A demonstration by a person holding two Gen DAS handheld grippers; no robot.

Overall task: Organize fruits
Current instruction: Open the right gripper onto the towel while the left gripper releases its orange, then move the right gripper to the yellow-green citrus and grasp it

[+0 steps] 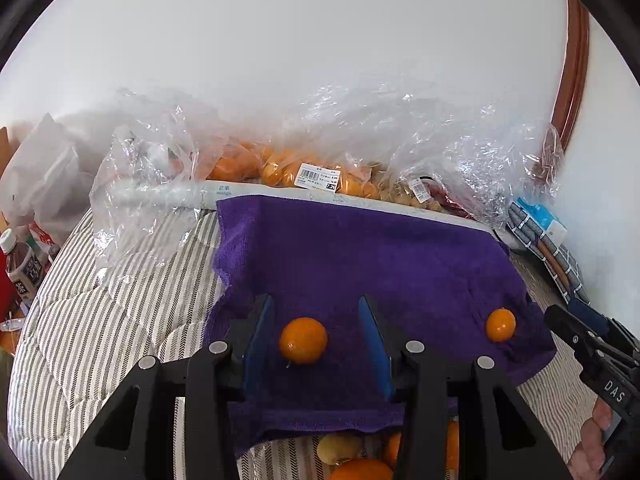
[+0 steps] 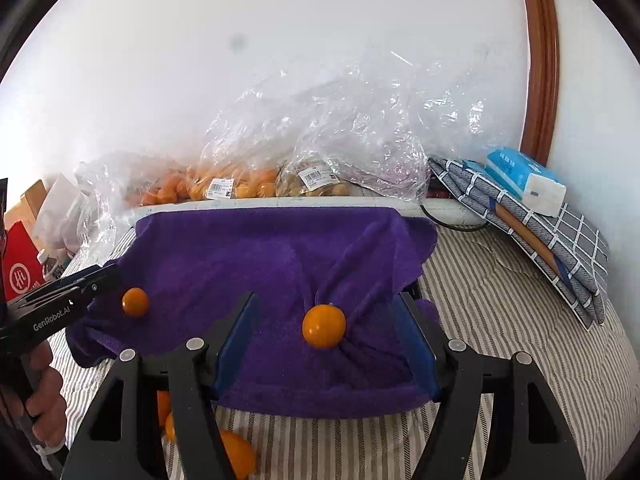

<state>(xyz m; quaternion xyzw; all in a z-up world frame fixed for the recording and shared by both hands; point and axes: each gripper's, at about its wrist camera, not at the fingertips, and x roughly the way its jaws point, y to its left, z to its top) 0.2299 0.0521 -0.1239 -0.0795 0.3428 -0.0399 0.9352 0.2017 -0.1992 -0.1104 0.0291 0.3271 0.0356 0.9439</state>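
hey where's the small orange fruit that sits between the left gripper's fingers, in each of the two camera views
Left wrist view: the small round orange fruit lies low centre on the purple towel, between the open left gripper fingers.
Right wrist view: the same fruit sits at left, beside the left gripper's tip.
Shared landmark: the purple towel.
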